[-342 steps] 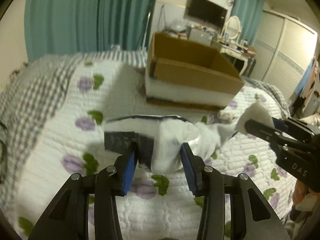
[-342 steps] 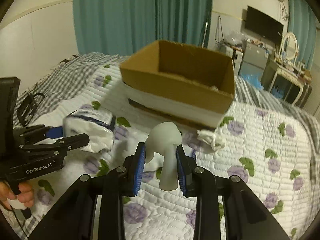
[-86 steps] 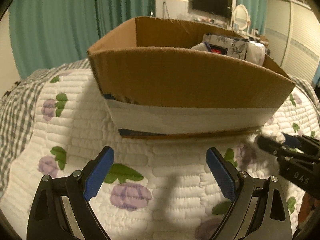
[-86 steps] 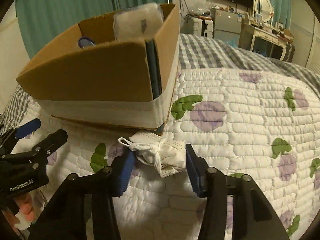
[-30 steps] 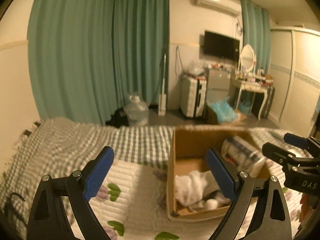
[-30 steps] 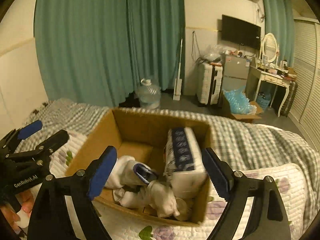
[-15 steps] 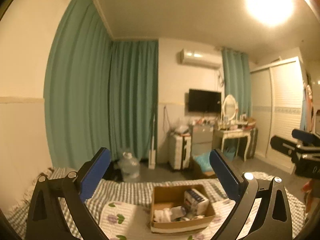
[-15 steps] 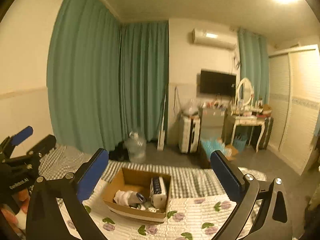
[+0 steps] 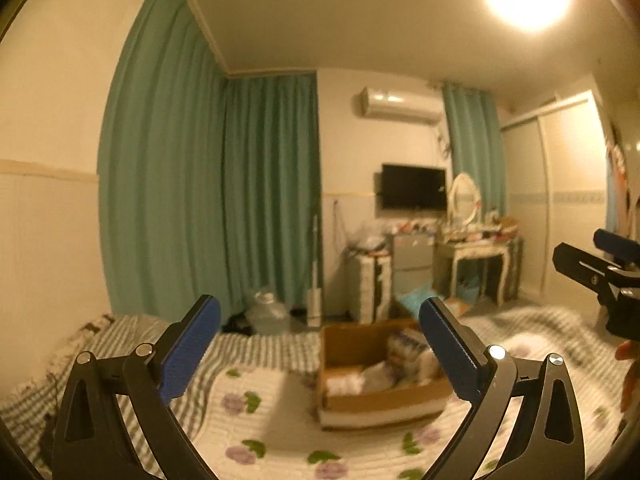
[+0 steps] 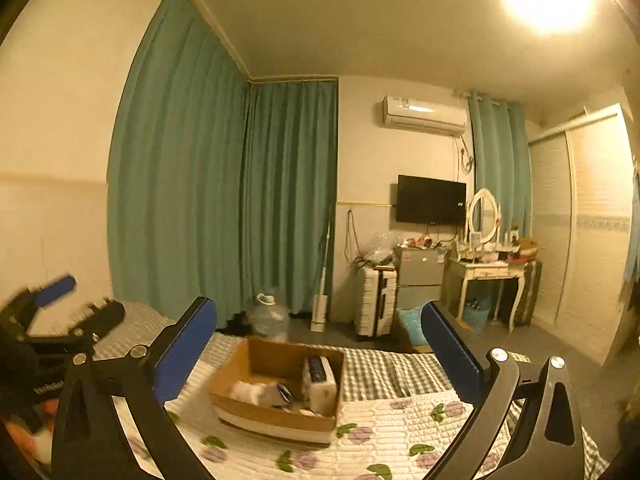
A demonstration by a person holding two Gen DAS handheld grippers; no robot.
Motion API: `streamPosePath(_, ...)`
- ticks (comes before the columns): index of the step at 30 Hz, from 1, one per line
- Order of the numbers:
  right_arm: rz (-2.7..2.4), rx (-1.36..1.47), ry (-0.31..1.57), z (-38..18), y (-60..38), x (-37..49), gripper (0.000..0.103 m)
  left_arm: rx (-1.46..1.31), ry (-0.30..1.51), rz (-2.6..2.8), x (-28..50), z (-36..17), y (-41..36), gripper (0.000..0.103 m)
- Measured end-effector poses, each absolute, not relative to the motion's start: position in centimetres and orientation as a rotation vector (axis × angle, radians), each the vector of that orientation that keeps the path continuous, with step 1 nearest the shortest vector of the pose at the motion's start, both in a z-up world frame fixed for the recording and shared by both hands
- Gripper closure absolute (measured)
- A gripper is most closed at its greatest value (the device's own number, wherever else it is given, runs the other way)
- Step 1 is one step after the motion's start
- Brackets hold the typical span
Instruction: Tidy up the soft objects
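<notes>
A cardboard box (image 9: 380,394) stands on the quilted bed (image 9: 264,432), far below both grippers. It holds white soft items (image 9: 376,372) and a white pack with a dark band (image 10: 320,380). The box also shows in the right wrist view (image 10: 276,412). My left gripper (image 9: 320,344) is wide open and empty, high above the bed. My right gripper (image 10: 320,344) is wide open and empty at a similar height. The right gripper shows at the right edge of the left wrist view (image 9: 600,272); the left gripper shows blurred at the left of the right wrist view (image 10: 64,316).
Teal curtains (image 10: 224,208) hang behind the bed. A water jug (image 10: 268,316), a suitcase (image 10: 376,300), a small fridge (image 10: 420,276) and a dressing table (image 10: 488,268) stand on the far floor. A wardrobe (image 10: 584,232) fills the right wall.
Both grippers have risen far above the bed since a second ago, staying open and empty. The box now looks small and distant. The left gripper is blurred from motion.
</notes>
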State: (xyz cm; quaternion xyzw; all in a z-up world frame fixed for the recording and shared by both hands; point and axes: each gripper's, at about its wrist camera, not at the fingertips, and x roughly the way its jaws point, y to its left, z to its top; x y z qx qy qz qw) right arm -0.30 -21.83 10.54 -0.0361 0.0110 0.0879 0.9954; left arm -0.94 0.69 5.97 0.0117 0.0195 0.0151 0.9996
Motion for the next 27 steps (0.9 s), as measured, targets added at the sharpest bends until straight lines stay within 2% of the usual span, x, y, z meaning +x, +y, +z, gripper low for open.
streamPosePath(6,0.176,-0.077,0.112,2.3,-21.1,4.1,0.000,-0.008,0.121,0.042,1.4,-0.3,0.5,0.002)
streamPosePath(11,0.166,-0.118,0.190,-2.5,-20.8,6.6,0.000,-0.020,0.192,0.050,2.9,-1.8,0.6,0.002)
streamPosePath(16,0.177,-0.082,0.238,-3.2,-20.9,7.1,0.000,-0.052,0.191,0.047,2.2,-1.8,1.1,0.002)
streamPosePath(27,0.167,-0.075,0.220,-2.7,-20.9,6.4,0.000,-0.072,0.180,0.040,2.1,-2.0,2.0,0.002)
